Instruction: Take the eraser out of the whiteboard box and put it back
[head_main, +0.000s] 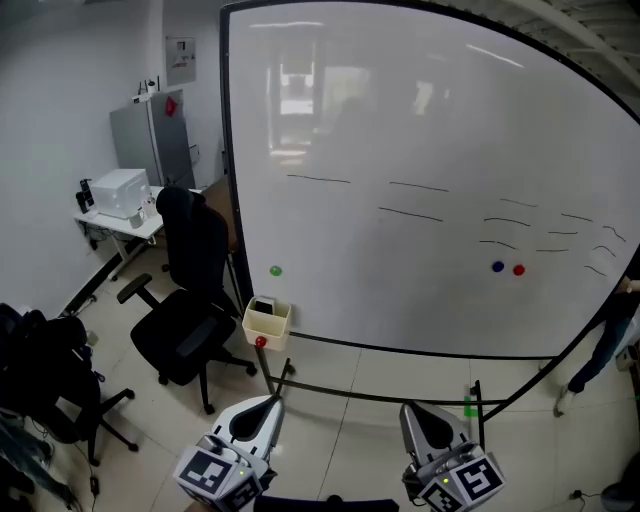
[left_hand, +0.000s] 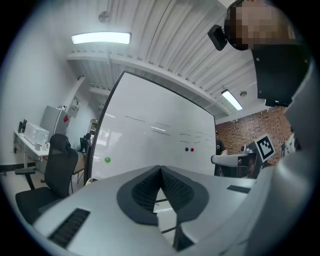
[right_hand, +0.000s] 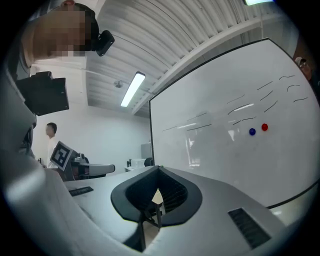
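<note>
Two grippers show at the bottom edge of the head view, the left gripper (head_main: 272, 401) and the right gripper (head_main: 409, 409). Each one has its jaws pressed together, with nothing between them. The whiteboard box (head_main: 268, 328) sits at the lower left corner of the whiteboard (head_main: 420, 150). The eraser (head_main: 263, 304) is inside it, seen only as a small dark shape at the top. The box lies ahead of the left gripper, clearly apart from its tips; the right gripper is even farther from it.
</note>
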